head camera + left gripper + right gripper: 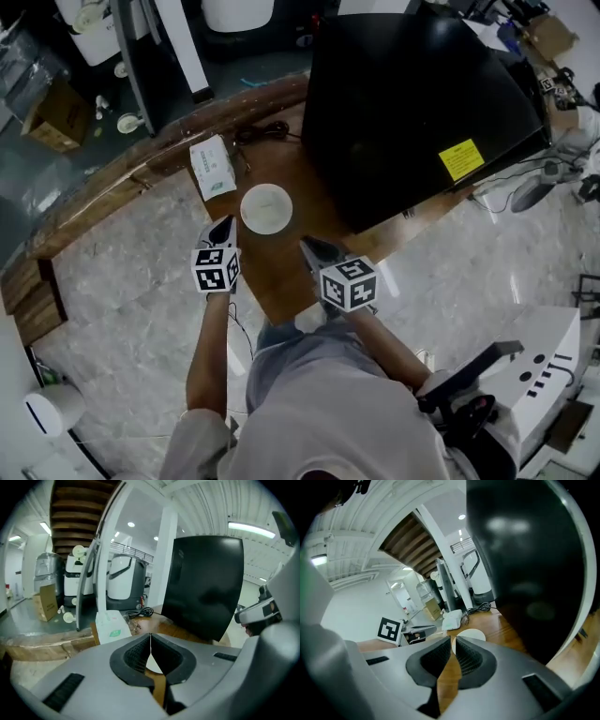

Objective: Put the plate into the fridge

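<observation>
A small white plate (266, 208) lies on the brown wooden table (281, 272), just left of the black fridge (412, 103), whose door is closed. My left gripper (223, 231) hovers near the plate's lower left, shut with nothing held. My right gripper (312, 249) sits to the plate's lower right, also shut and empty. In the right gripper view the plate (474, 634) shows just past the jaw tips (453, 641), with the fridge (525, 559) filling the right. In the left gripper view the fridge (206, 583) stands ahead to the right, and the plate is mostly hidden behind the jaws (150, 637).
A white and green box (213, 167) lies on the table left of the plate, a black cable (262, 131) behind it. A cardboard box (58, 114) stands on the floor at far left. The marble floor (122, 272) surrounds the table. White equipment (544, 375) stands at lower right.
</observation>
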Motion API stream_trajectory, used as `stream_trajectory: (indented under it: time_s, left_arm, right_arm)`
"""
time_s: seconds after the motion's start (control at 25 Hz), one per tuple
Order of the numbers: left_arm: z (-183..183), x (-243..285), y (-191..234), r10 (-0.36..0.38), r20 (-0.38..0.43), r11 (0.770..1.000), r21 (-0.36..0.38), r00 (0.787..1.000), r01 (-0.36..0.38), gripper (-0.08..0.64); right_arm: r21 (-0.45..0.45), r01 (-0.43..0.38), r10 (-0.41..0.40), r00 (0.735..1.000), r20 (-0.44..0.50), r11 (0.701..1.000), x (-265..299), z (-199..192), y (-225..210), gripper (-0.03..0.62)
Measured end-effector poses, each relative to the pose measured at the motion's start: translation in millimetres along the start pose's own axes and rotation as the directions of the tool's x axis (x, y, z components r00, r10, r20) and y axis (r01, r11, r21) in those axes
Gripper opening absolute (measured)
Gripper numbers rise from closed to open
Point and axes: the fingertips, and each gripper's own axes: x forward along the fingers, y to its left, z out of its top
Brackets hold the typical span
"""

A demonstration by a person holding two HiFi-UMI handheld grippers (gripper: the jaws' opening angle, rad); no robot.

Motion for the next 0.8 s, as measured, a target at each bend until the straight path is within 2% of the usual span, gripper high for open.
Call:
stream_trajectory:
  time_s: [0.16, 0.2, 0.24, 0.28, 0.36, 0.48, 0.8]
  left_arm:
    - [-12.5, 61.0, 39.6, -0.086, -0.154, 0.993, 0.062, 0.984, 0.097, 0.02]
    - [-16.5, 75.0, 45.2, -0.112, -0.187, 0.989, 0.072, 0.976, 0.127, 0.02]
    - [-21.0, 87.7, 49.5, -0.14, -0.216, 0.984, 0.074, 0.966, 0.159, 0.02]
    - [-25.2, 99.4, 53.3, -0.164, -0.241, 0.98, 0.073, 0.957, 0.186, 0.02]
    - [-30.9, 120.5, 61.8, -0.184, -0.281, 0.972, 0.088, 0.942, 0.217, 0.02]
    - [-35.2, 147.3, 71.0, -0.18, -0.317, 0.961, 0.143, 0.931, 0.235, 0.02]
    - [-53.3, 179.3, 65.9, -0.188, -0.389, 0.935, 0.21, 0.902, 0.286, 0.02]
  right_arm:
    - [0.113, 0.056, -0.051, 0.998, -0.041, 0.992, 70.6, 4.3, -31.7, 0.028]
    - [0.154, 0.063, -0.053, 0.997, -0.063, 0.986, 85.6, 0.7, -39.9, 0.059]
    - [0.198, 0.069, -0.053, 0.995, -0.087, 0.978, 99.0, -4.5, -47.7, 0.133]
    - [0.239, 0.083, -0.059, 0.993, -0.106, 0.968, 110.9, -9.7, -56.3, 0.17]
    - [0.299, 0.136, -0.101, 0.986, -0.129, 0.945, 131.0, -17.7, -77.4, 0.17]
    - [0.366, 0.197, -0.148, 0.976, -0.157, 0.91, 158.2, -29.7, -106.7, 0.17]
    - [0.48, 0.25, -0.152, 0.96, -0.234, 0.841, 196.3, -63.2, -135.2, 0.17]
